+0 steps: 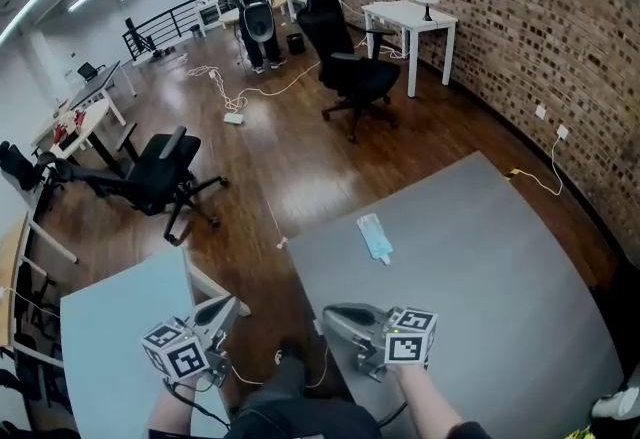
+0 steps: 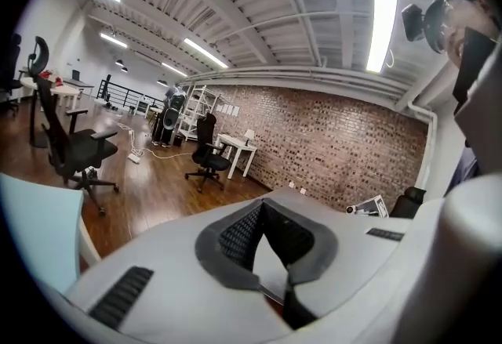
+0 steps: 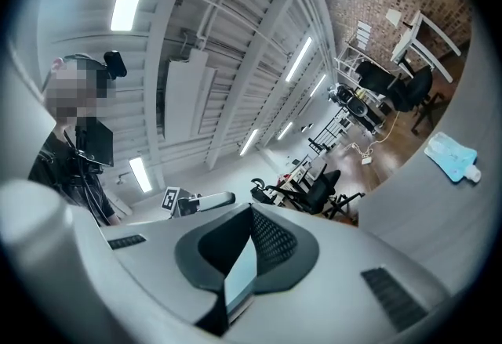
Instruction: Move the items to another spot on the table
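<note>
Both left claw (image 1: 226, 307) and right claw (image 1: 331, 316) sit shut and empty at the bottom; I guess the blue pouch (image 1: 376, 237) mid-table (image 1: 500, 257) isn't reached yet.

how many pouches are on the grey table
1. The light blue pouch lies flat near the left edge of the grey table. The table's near right corner runs out of frame, so another could be hidden.
</note>
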`<state>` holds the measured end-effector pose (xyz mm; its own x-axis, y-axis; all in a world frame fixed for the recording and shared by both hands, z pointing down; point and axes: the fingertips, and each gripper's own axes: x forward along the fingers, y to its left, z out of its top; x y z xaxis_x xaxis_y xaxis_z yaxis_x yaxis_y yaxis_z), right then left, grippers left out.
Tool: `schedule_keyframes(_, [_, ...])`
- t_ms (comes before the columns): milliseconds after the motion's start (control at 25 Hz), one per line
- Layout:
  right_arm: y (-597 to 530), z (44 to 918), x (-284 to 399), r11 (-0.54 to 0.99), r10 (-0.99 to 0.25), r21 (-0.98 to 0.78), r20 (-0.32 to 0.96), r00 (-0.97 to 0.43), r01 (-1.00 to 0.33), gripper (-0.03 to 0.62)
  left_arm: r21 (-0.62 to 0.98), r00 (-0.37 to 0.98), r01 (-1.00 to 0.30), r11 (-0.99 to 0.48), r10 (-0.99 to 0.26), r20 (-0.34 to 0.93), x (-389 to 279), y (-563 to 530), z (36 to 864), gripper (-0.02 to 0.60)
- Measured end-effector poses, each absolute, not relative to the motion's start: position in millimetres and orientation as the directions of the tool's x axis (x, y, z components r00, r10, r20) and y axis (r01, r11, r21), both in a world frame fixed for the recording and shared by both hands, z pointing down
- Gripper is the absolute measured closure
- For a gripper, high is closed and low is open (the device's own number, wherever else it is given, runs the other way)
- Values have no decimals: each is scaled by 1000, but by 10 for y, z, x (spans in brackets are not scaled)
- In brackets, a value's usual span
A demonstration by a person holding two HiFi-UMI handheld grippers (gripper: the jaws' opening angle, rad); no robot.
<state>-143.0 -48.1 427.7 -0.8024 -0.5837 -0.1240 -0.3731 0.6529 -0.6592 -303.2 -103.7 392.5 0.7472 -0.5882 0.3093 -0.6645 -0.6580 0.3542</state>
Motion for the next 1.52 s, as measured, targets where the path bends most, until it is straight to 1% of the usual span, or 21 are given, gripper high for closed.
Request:
schedule_keyframes(320, [-1144,4422,-1827,663,-545,-647,-73,-835,-376,614,462,752,-647,-607,-607,256,-3389,-1745,4256,580])
schedule_keyframes(520, [-1611,4491,-2133,626,-500,-689,5,-866,-365,614,541,763,-617,-571,-602,236,-3538,-2239,4413,580])
schedule_keyframes(600, [-1859,4422,-2317,631,-486,-686,16,-874,-363,614,566,770,-599,-566,-603,211,-3670,-2505,4372,580])
schedule_keyframes(680, [-2103,4337,-2445,643,-475,-658,60,-878,-393,614,584,784,-573,-574,-592,188,-3733,-2699,4331,580])
schedule_keyframes(840, [-2578,4200,-2647,695,-466,-539,166,-869,-476,614,527,808,-564,-636,-556,196,-3784,-2990,4345,580])
schedule_keyframes(1000, [-2933,4191,-2905,706,-427,-534,202,-881,-465,614,507,786,-593,-626,-585,198,-4041,-3335,4347,580])
schedule_keyframes(1120, [-3247,4158,-3211,736,-385,-520,206,-900,-434,614,530,764,-598,-601,-626,153,-4358,-3678,4261,580])
schedule_keyframes(1200, [-3381,4077,-3405,763,-361,-504,185,-914,-404,614,544,754,-600,-586,-641,141,-4500,-3801,4246,580])
schedule_keyframes(1320, [-3522,3986,-3644,775,-347,-508,154,-925,-375,614,530,730,-631,-567,-665,157,-4646,-3851,4236,580])
schedule_keyframes(1520, [-3621,3953,-3872,811,-294,-471,183,-938,-346,614,490,715,-657,-572,-680,165,-4724,-3872,4140,580])
